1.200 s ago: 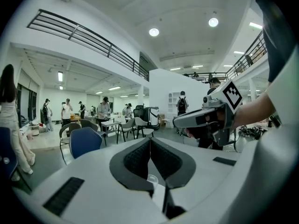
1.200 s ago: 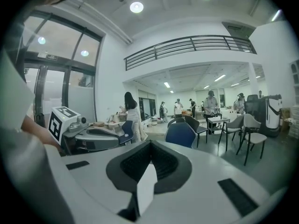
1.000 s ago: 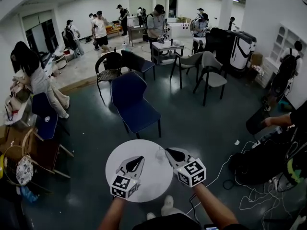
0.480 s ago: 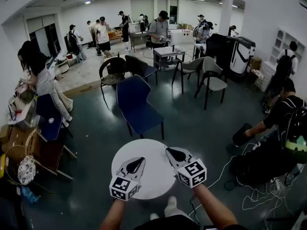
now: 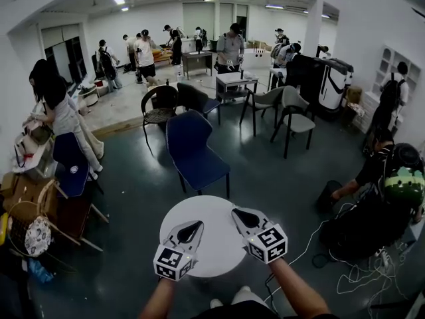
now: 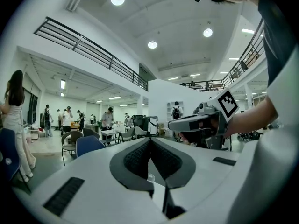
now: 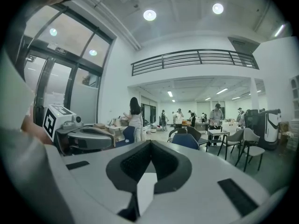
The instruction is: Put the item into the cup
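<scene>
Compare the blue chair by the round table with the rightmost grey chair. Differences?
The blue chair has a deep blue seat and back; the grey chair has pale grey ones. The blue chair stands just beyond the round table; the grey chair stands farther back, next to a second grey chair. Both are empty, dark-legged.

There is one round white table (image 5: 202, 208). Two grippers hang over its near edge, the left gripper (image 5: 196, 224) and the right gripper (image 5: 235, 211). Past its far edge stand one blue chair (image 5: 191, 145) and, farther off, two grey chairs (image 5: 294, 110).
</scene>
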Motion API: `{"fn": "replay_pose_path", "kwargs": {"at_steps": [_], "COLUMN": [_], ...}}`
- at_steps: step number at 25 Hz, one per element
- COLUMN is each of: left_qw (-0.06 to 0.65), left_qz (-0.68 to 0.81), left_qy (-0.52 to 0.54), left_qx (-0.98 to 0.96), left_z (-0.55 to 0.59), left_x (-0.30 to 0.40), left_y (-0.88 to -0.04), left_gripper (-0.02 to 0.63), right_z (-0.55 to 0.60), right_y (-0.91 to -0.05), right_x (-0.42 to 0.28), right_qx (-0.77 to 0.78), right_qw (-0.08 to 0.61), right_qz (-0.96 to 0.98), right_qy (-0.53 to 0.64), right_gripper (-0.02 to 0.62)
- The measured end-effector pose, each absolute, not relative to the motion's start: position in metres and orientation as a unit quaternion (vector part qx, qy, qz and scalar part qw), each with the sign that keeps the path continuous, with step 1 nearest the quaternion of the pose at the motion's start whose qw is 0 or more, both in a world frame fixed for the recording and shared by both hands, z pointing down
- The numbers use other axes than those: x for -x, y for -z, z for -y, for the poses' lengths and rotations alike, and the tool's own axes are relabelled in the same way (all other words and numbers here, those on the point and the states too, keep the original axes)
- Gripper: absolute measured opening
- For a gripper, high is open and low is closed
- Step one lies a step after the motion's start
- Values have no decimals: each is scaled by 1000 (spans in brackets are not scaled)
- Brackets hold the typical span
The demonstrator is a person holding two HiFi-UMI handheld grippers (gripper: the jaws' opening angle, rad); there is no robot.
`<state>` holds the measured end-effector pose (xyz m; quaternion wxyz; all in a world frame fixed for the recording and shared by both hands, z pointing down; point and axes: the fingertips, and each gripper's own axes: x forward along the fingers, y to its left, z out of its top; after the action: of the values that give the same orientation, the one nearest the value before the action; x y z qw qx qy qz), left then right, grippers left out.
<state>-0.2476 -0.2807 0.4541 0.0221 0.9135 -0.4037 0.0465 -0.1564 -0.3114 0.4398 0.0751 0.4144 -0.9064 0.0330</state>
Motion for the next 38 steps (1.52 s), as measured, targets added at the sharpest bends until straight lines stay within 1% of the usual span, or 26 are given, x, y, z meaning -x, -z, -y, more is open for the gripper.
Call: {"fn": "replay_pose_path", "kwargs": {"at_steps": [4,17,28,38], "left_qw": [19,16,12,7], "left_qz": [407,414,413,411], "left_qy": [-42,-34,-36,-39], "left_qx": [-912,-909,-910,-911], "left_z": [277,271,235,184], "left_x": [258,255,217,168], "left_y": [-452,-446,-437,-429], "left_gripper": [17,17,17,17], "right_z": [307,301,265,213], "right_y": [-438,-432,-423,-415], "right_x": [166,165,129,79], "right_qx": [-411,-404,-406,-409], "right_qw": [80,81,72,59], "right_qz": [908,911,911,910], "right_qy": [-27,-22,-22,-20], "right_gripper": [17,17,17,17]}}
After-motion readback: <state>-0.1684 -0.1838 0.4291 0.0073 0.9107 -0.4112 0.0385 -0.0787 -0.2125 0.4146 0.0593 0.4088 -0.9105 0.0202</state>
